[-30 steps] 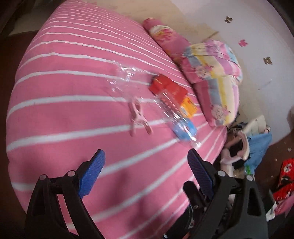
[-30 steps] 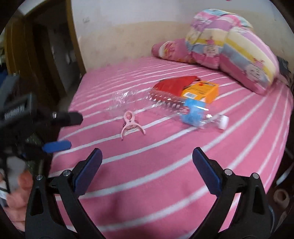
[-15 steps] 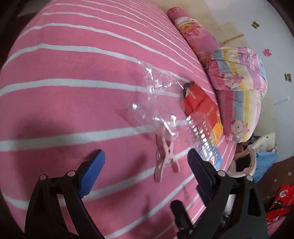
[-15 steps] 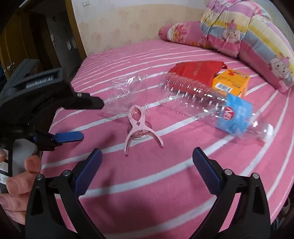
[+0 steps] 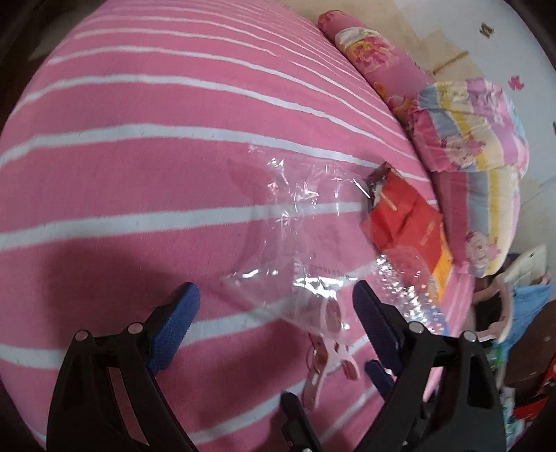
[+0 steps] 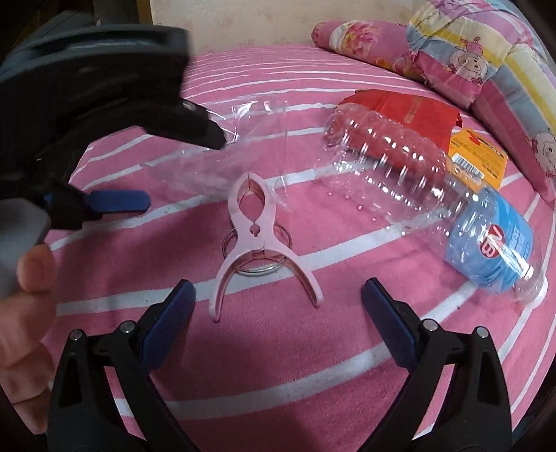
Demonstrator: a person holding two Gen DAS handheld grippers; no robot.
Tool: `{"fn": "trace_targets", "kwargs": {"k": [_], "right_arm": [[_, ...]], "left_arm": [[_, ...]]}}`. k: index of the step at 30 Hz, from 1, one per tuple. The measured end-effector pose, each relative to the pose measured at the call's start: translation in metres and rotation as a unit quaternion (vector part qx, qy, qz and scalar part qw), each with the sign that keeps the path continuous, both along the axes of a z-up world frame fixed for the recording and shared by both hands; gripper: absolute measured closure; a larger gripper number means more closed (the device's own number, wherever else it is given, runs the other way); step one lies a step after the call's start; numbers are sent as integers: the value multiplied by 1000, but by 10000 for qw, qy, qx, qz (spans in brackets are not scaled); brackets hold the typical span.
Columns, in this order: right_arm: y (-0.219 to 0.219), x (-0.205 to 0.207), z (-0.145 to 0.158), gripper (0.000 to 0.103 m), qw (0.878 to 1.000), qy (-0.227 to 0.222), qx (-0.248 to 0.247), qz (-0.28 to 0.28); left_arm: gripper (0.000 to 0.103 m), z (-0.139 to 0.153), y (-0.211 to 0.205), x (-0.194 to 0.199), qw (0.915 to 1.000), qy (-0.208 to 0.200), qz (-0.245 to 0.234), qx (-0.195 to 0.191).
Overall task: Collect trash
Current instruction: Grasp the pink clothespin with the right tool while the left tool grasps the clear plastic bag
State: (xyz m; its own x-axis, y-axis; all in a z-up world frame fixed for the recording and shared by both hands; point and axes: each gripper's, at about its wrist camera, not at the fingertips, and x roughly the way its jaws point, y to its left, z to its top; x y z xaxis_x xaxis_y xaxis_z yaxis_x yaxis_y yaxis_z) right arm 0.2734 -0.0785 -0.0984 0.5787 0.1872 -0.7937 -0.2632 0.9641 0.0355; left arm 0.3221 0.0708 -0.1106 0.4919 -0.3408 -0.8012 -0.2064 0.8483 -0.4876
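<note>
Left tool [image 5: 276, 309]: spread wide, nothing held, blue ribbed pads [image 5: 172, 325] on black arms. It hovers low over the bed [image 5: 139, 146], above the near edge of a clear plastic wrapper [image 5: 299, 222]. In the right wrist view the same tool [image 6: 173, 167] comes in from the left, one tip over the wrapper [image 6: 243, 135], the person's hand [image 6: 24, 313] gripping its handle.

Right tool [image 6: 278, 313]: also wide open and empty, aimed at a pink clothes peg [image 6: 259, 240], which lies just ahead of its pads and between them.

Surface: bed with a soft pink cover crossed by thin white stripes, slightly fuzzy. Room: pale wall [image 6: 243, 21] behind the bed, small decals on the wall in the left view; clutter on the floor beyond the bed's far side, too blurred to name.

Items on the bed, counted:
- One peg, pale pink plastic with a wire ring spring, lying flat, legs splayed toward the right tool; its jaw end touches the wrapper.
- One wrapper, crinkled, transparent, flat.
- One clear ribbed plastic bottle [image 6: 410, 174], on its side, blue label [image 6: 490, 247], to the right of the peg.
- One red packet [image 6: 410, 111], glossy, partly behind the bottle.
- One orange box [image 6: 479, 156] with a barcode, beside the packet.
- Two pillows: one pink floral [image 6: 361, 41], one pastel-striped with cartoon sheep [image 6: 486, 62].
</note>
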Motion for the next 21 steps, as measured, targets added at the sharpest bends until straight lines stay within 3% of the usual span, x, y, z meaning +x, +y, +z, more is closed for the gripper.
{"fn": "trace_targets", "kwargs": {"k": [3,5,9,11,21], "right_arm": [[0,1,-1,15,10000,-4,15,20],[0,1,-1,24,10000,-22,31,64],[2,0,0,42,9998,-66,55,179],[2,0,1,44,9997,-83,43,204],[-4,0,4,45,9992,41,389,87]], "left_arm": [[30,0,-5,6,9993,-9,-40,371],[34,-1,-4,8,9989,1,-33,459],[55,-1,-2,8,9977,-27,-3,680],[63,-3,3,7,9986,-27,25,525],[65,-7,20,-5,9986,204,288,-402]]}}
